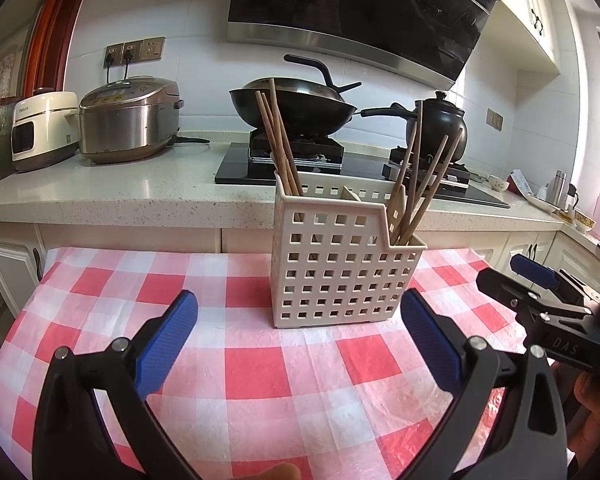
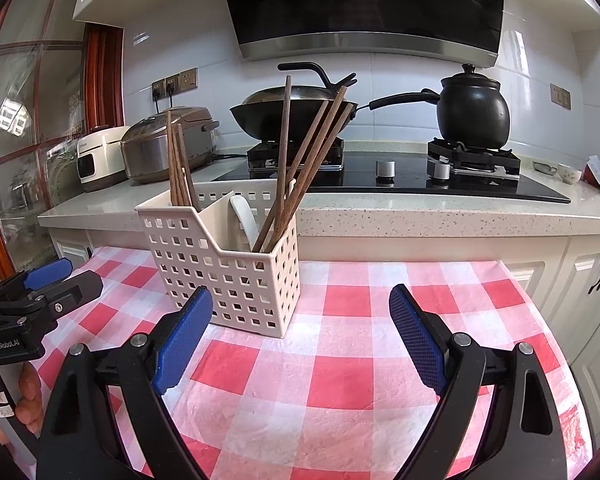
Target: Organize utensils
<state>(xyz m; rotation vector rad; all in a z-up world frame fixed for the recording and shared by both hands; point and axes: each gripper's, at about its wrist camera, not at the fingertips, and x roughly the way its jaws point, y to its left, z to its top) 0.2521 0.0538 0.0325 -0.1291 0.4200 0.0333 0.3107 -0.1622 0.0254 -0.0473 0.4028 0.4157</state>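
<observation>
1. Nearest the cameras, the left gripper (image 1: 298, 344) hovers low over the checked tablecloth (image 1: 260, 368) with its blue pads (image 1: 168, 344) spread wide and nothing between them. The right gripper (image 2: 300, 336) does the same, fingers apart and empty. Both seem drawn back from the work, which leaves a clear view of the holder and suggests a pause between steps.

2. In the left wrist view the right gripper shows at the table's right edge; in the right wrist view the left gripper (image 2: 40, 284) sits at the left edge, a hand (image 2: 28, 396) wrapped below it. They flank the holder, one on each side.

3. No loose utensil is visible on the cloth in either view, so the sorting looks largely or fully done.

4. Towards the table's far edge stands the white perforated utensil holder (image 1: 332, 276), upright and divided into compartments. One end compartment holds a tight bundle of brown chopsticks (image 1: 278, 140), leaning slightly. The other end holds more chopsticks (image 2: 300, 164) splayed outward beside a white spoon (image 2: 244, 216). They lean because they are long and rest against the rim.

5. Beyond the table runs the counter (image 2: 380, 216), carrying a rice cooker (image 1: 128, 120), a wok (image 1: 292, 108) on the hob and a black clay pot (image 2: 472, 108).
</observation>
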